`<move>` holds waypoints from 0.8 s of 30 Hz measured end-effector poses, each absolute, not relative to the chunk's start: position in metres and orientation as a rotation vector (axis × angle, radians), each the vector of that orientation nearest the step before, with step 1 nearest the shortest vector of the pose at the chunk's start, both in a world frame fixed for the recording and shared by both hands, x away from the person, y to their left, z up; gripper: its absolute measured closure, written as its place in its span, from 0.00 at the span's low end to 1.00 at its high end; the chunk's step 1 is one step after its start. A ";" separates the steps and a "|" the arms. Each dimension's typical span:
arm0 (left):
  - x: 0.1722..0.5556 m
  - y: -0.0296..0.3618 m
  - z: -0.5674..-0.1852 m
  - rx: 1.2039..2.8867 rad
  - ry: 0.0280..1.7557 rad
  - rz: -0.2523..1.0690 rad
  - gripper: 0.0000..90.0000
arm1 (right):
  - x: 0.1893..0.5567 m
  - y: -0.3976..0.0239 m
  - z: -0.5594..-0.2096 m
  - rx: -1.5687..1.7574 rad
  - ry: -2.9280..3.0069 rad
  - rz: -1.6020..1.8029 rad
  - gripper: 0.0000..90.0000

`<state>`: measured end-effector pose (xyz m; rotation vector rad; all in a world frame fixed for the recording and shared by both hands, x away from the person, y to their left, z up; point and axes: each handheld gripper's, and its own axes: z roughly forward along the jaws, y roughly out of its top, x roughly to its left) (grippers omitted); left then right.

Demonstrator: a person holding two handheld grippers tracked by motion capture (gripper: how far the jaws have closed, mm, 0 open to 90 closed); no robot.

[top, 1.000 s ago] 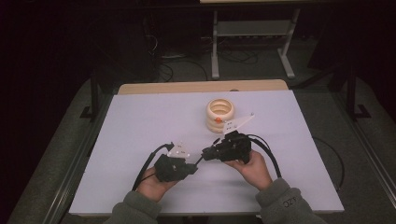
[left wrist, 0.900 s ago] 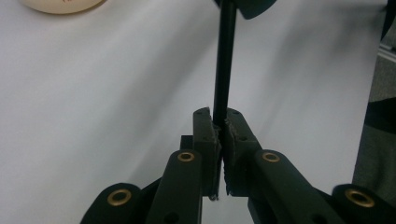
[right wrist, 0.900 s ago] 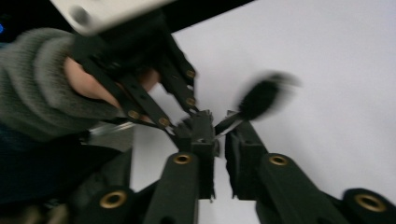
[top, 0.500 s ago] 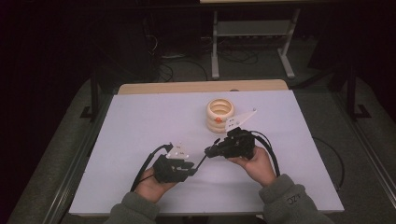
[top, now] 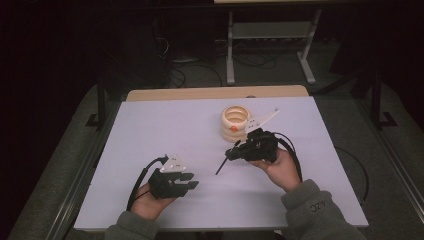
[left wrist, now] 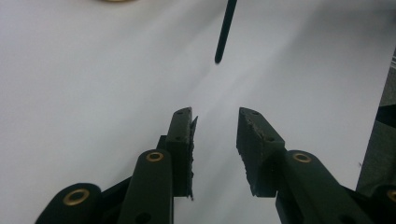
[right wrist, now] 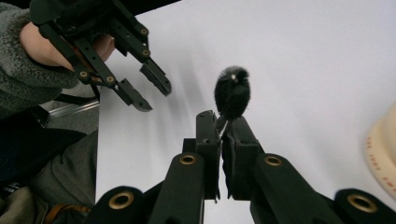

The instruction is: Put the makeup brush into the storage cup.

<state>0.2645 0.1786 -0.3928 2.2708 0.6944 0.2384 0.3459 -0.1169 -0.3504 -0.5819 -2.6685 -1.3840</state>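
My right gripper (top: pixel 231 154) is shut on a thin black stick (top: pixel 221 166) that slants down and left from its jaws, just above the white table (top: pixel 150 130). In the right gripper view the stick (right wrist: pixel 232 95) points away from the shut jaws of my right gripper (right wrist: pixel 223 121) and looks blurred and fuzzy. My left gripper (top: pixel 192 180) sits near the table's front edge, to the left of the stick. Its jaws have just been opening and hold nothing. In the left gripper view, the stick's tip (left wrist: pixel 219 53) hangs well beyond my left gripper (left wrist: pixel 215 116).
A stack of cream tape rolls (top: pixel 235 122) stands just behind my right gripper and shows at the right edge of the right gripper view (right wrist: pixel 383 144). My left gripper (right wrist: pixel 152 93) appears there too, at the upper left. Dark floor and a metal stand (top: pixel 270 45) lie beyond the table.
The two grippers have drawn apart: the left has slid left and its jaws have opened, away from the stick. The right has lifted slightly toward the tape rolls with the stick.
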 end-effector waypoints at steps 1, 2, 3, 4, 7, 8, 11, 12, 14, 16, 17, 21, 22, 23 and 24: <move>0.264 0.180 -0.393 2.266 0.696 0.243 0.73 | 0.347 -0.118 -0.349 -0.586 -2.668 -1.387 0.94; 0.263 0.182 -0.393 2.260 0.703 0.246 0.73 | 0.348 -0.118 -0.348 -0.592 -2.670 -1.388 0.94; 0.262 0.184 -0.393 2.259 0.705 0.249 0.73 | 0.349 -0.120 -0.347 -0.592 -2.673 -1.392 0.94; 0.262 0.186 -0.393 2.258 0.705 0.253 0.73 | 0.350 -0.121 -0.346 -0.594 -2.674 -1.391 0.94; 0.261 0.190 -0.393 2.253 0.715 0.257 0.72 | 0.353 -0.123 -0.343 -0.607 -2.680 -1.389 0.94; 0.260 0.192 -0.393 2.252 0.716 0.261 0.72 | 0.354 -0.124 -0.342 -0.609 -2.684 -1.392 0.94; 0.259 0.196 -0.393 2.244 0.730 0.267 0.71 | 0.358 -0.124 -0.340 -0.613 -2.689 -1.395 0.94; 0.259 0.198 -0.393 2.242 0.732 0.266 0.70 | 0.358 -0.124 -0.339 -0.622 -2.686 -1.392 0.94; 0.258 0.201 -0.393 2.234 0.742 0.270 0.70 | 0.360 -0.124 -0.337 -0.624 -2.693 -1.386 0.94; 0.258 0.204 -0.393 2.229 0.749 0.274 0.69 | 0.362 -0.125 -0.335 -0.628 -2.703 -1.384 0.94; 0.258 0.206 -0.393 2.228 0.753 0.273 0.69 | 0.364 -0.125 -0.334 -0.630 -2.709 -1.383 0.94; 0.257 0.212 -0.394 2.218 0.768 0.276 0.68 | 0.368 -0.129 -0.326 -0.650 -2.710 -1.397 0.94; 0.256 0.213 -0.394 2.216 0.776 0.274 0.67 | 0.369 -0.130 -0.323 -0.658 -2.712 -1.401 0.94; 0.257 0.214 -0.394 2.214 0.772 0.280 0.67 | 0.371 -0.131 -0.321 -0.659 -2.714 -1.404 0.94; 0.256 0.215 -0.394 2.215 0.780 0.279 0.67 | 0.372 -0.132 -0.319 -0.664 -2.712 -1.410 0.94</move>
